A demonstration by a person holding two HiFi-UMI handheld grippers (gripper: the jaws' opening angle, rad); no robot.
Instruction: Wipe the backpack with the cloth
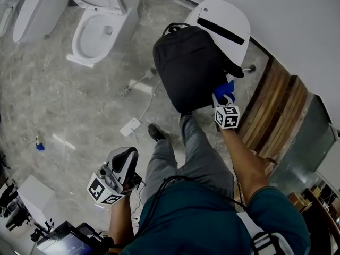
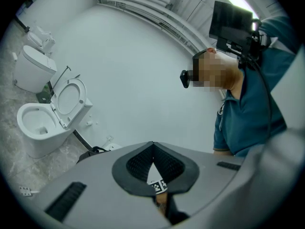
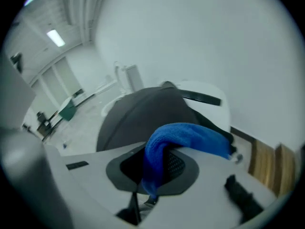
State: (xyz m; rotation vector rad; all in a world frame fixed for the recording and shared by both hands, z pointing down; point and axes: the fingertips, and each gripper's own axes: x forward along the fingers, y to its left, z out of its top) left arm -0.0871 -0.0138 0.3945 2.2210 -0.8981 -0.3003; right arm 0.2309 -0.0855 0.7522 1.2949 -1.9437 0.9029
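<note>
Grey marble floor (image 1: 69, 116) spreads below us, with an open toilet (image 1: 98, 28) near the far wall. Our right gripper (image 3: 159, 163) is clamped on the blue cloth (image 3: 190, 137) at the lower corner of the black backpack (image 1: 188, 68), which leans on a white rounded fixture (image 1: 226, 17). Our left gripper (image 2: 152, 149) hangs low, jaws together, holding nothing.

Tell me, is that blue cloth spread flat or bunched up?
Bunched up. The blue cloth is a folded wad pinched in the right gripper, draping over toward the backpack.
</note>
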